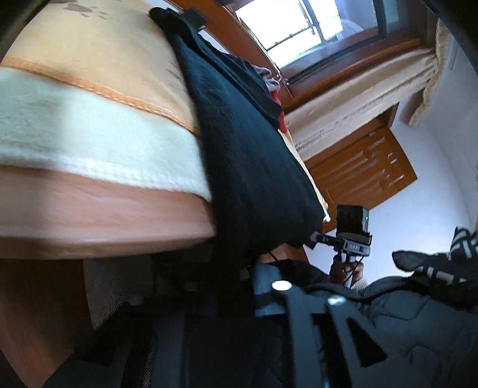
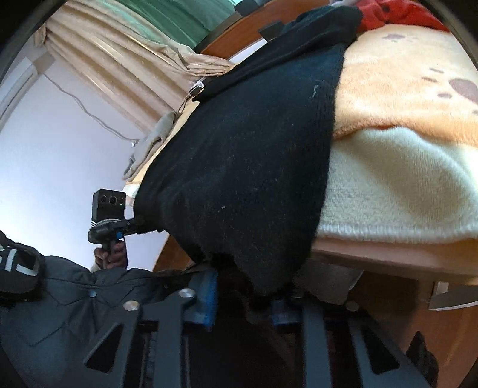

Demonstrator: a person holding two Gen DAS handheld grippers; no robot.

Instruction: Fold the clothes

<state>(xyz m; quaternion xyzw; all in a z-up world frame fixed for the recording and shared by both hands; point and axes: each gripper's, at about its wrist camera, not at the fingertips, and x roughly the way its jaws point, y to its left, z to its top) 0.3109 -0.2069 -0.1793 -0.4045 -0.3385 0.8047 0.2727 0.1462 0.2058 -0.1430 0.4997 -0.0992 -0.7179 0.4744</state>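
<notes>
A bed (image 2: pixel 388 256) with a wooden frame fills most of both views, spread with an orange blanket (image 2: pixel 403 89) bearing brown blotches and, at the near edge, a cream blanket (image 2: pixel 388 185). A black knitted garment (image 2: pixel 239 164) lies lengthwise across the blankets and hangs over the near edge of the bed; its far end reaches a wooden headboard (image 1: pixel 239 38). Beyond it a red cloth (image 2: pixel 397 15) lies on the bed. Beige curtains (image 2: pixel 113 59) hang by a window (image 1: pixel 304 27), and a carved wooden panel (image 1: pixel 364 170) stands against the white wall.

The right gripper (image 2: pixel 242 295) has its jaws clamped on the hanging hem of the garment at one corner. The left gripper (image 2: pixel 140 225), seen from the right wrist held in a hand (image 2: pixel 110 256), pinches the other corner of the same hem; from the left wrist its own jaws are in dark blur at the garment's lower edge. The person wears a dark quilted jacket (image 2: pixel 74 298).
</notes>
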